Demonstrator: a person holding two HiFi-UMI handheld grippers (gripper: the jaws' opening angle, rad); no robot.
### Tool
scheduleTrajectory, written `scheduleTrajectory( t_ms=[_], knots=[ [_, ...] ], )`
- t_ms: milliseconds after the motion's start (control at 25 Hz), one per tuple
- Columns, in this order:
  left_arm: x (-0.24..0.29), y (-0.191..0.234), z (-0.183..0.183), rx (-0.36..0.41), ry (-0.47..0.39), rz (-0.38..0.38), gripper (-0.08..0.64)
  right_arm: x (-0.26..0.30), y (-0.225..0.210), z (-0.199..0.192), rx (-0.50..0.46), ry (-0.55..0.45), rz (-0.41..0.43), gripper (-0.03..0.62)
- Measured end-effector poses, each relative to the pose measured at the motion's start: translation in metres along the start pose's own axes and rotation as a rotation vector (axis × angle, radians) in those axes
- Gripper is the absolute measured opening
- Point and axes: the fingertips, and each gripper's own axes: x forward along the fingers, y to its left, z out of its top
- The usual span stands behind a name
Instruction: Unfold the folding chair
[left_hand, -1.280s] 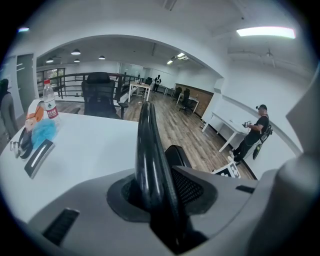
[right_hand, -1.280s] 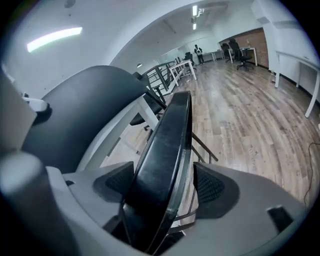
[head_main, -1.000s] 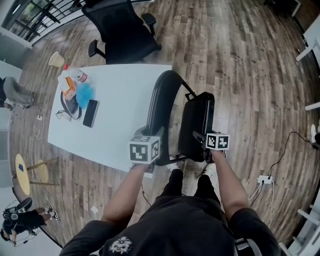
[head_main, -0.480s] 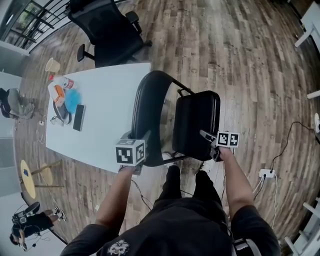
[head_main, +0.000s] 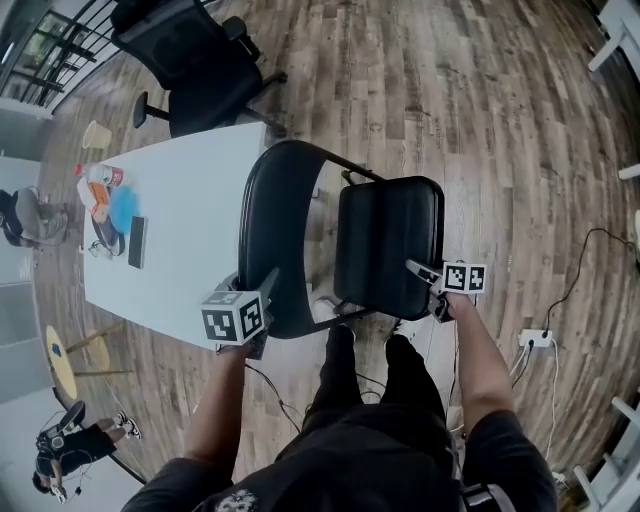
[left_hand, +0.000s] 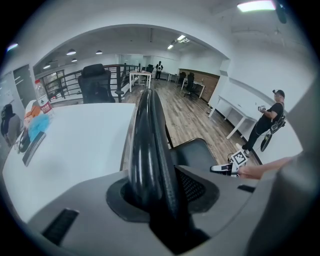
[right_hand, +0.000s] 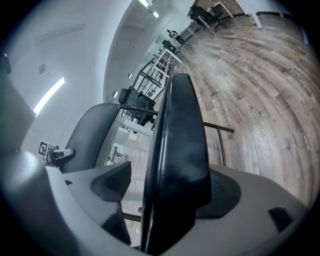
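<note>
Black folding chair (head_main: 385, 240) — opened out, standing upright.

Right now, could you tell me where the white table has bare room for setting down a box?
The table is bare from the phone across to the folding chair's backrest, and down to its near edge. The end beyond the phone is crowded, with a bottle and a blue cloth.
</note>
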Motion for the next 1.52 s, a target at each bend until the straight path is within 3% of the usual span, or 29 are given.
scheduleTrajectory(
  t_ms=[280, 680, 1040, 1520],
  knots=[
    [0.024, -0.013, -0.008, -0.009, 0.003, -0.001, 0.149, -0.017, -0.057, 0.001, 0.048, -0.030, 0.071, 0.393],
    [0.070, -0.027, -0.025, -0.044, -0.008, -0.036, 0.149, -0.021, -0.157, -0.005, 0.056, -0.012, 0.047, 0.393],
    [0.108, -0.046, -0.046, -0.066, -0.024, -0.079, 0.149, -0.025, -0.240, -0.017, 0.084, -0.002, 0.075, 0.373],
    [0.138, -0.091, -0.049, -0.045, -0.030, -0.077, 0.145, -0.034, -0.311, -0.025, 0.146, 0.021, 0.070, 0.374]
  ],
)
